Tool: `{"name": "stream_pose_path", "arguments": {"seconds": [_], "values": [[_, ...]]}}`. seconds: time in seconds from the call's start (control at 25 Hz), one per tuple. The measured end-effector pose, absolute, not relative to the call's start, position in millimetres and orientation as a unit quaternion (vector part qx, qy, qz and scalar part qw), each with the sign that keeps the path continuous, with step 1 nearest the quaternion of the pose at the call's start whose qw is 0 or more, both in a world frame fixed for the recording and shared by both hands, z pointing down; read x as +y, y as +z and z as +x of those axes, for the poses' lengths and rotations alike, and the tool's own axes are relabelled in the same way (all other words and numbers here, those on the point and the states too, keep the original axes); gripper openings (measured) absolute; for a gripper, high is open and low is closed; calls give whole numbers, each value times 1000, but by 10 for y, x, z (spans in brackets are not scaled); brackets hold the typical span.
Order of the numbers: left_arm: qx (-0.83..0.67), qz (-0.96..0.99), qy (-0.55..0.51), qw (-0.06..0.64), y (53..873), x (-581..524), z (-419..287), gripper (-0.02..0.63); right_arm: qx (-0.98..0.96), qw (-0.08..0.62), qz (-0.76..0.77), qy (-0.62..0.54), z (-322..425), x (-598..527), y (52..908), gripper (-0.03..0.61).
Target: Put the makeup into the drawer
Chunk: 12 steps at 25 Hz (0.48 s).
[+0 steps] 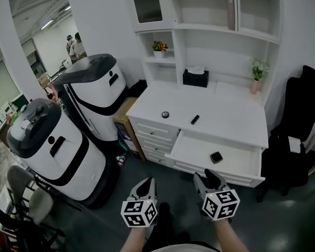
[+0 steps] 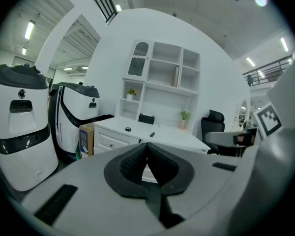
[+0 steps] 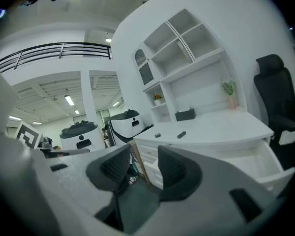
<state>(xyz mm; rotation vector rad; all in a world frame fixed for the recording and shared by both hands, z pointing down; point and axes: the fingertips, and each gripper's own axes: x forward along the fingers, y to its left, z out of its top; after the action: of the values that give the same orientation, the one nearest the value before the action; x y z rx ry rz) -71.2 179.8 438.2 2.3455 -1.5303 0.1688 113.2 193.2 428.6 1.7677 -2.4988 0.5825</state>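
Note:
A small black compact (image 1: pixel 216 157) lies in the open white drawer (image 1: pixel 191 150) of the white desk (image 1: pixel 226 114). On the desktop rest a round black jar (image 1: pixel 165 114) and a short black tube (image 1: pixel 195 119); the left gripper view also shows the jar (image 2: pixel 129 129) and the tube (image 2: pixel 152 134). Both grippers hang in front of the desk, short of the drawer. My left gripper (image 1: pixel 148 182) has its pads pressed together, with nothing in them (image 2: pixel 147 147). My right gripper (image 1: pixel 207 176) stands open with an empty gap (image 3: pixel 143 154), level with the drawer front (image 3: pixel 265 163).
Two tall white-and-black machines (image 1: pixel 92 96) (image 1: pixel 50 151) stand left of the desk, beside a cardboard box (image 1: pixel 123 114). A black office chair (image 1: pixel 304 114) sits at the right. A black tissue box (image 1: pixel 195 78), a potted plant (image 1: pixel 158 47) and a pink vase (image 1: pixel 255 85) stand at the desk's back.

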Motion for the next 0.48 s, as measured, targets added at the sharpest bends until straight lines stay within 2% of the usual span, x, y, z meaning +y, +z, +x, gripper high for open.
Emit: {"name": "stream_pose_path", "arguments": {"seconds": [0.48], "values": [[-514,836,61,181,4549,503,-817,3,-773,31,601,198,1083,751,4462,161]]}}
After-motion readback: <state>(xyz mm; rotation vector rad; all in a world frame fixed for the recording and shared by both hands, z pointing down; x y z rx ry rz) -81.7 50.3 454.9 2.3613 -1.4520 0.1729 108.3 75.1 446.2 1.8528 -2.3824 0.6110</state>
